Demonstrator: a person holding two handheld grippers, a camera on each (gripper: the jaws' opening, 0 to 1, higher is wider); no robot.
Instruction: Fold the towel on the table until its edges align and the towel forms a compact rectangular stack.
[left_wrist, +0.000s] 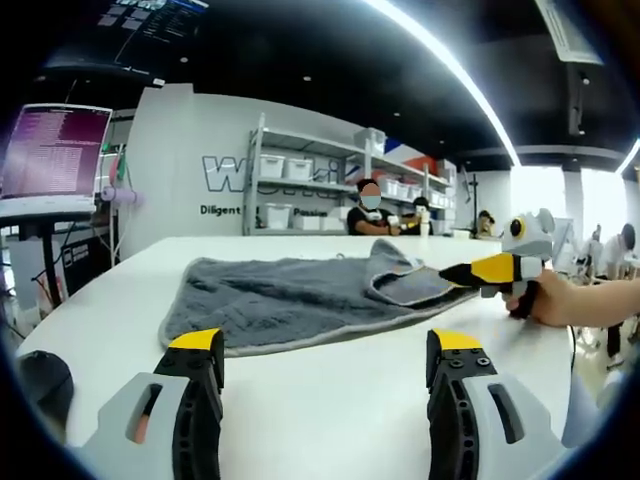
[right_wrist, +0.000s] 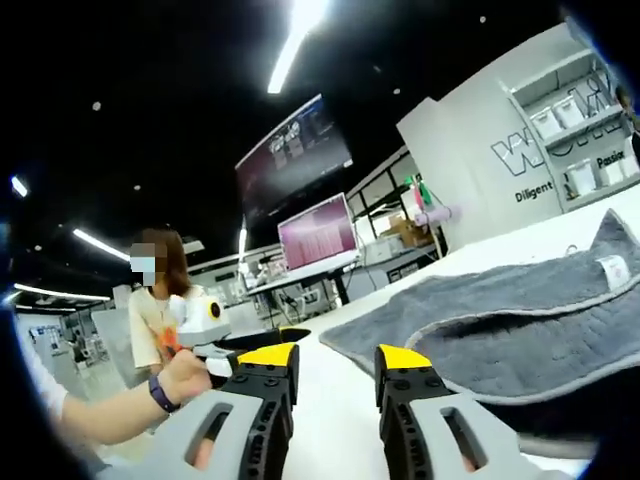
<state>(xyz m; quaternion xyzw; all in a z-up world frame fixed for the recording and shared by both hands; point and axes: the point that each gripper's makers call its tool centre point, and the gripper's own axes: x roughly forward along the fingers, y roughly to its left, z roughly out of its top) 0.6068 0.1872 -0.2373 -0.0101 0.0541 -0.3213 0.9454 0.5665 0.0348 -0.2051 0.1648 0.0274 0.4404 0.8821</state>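
1. A grey terry towel with a paler hemmed border (left_wrist: 290, 300) lies spread on the white table (left_wrist: 330, 410), in the middle of the surface and a little to the far side. Its right corner is turned up and doubled over onto the body of the cloth, so a first fold looks only begun and the edges are not yet aligned.

2. The left hand-held gripper (left_wrist: 320, 375) hovers low over bare table on the near side of the towel. Its yellow-tipped black jaws stand wide apart with nothing between them. The towel's near hem lies just beyond the tips, close but apart from them.

3. In the left gripper view, the right hand-held gripper (left_wrist: 462, 274) comes in from the right, held by a person's hand (left_wrist: 552, 298). Its yellow and black jaws point at the raised right corner of the towel and meet the folded flap there. Whether they pinch the cloth or merely touch it cannot be told.

4. In the right gripper view, that gripper's own jaws rise from the bottom with a moderate gap; the towel (right_wrist: 520, 310) lies just right of and beyond them, a small white label (right_wrist: 612, 270) showing on the turned-over part. No cloth shows between the tips in this view.

5. The placing seems deliberate: one tool works the right corner while the other waits open near the front hem, probably ready to take a second corner so the fold stays square.

6. Behind the table stand white shelves with storage bins (left_wrist: 330, 175) and a monitor (left_wrist: 55, 150) at far left.
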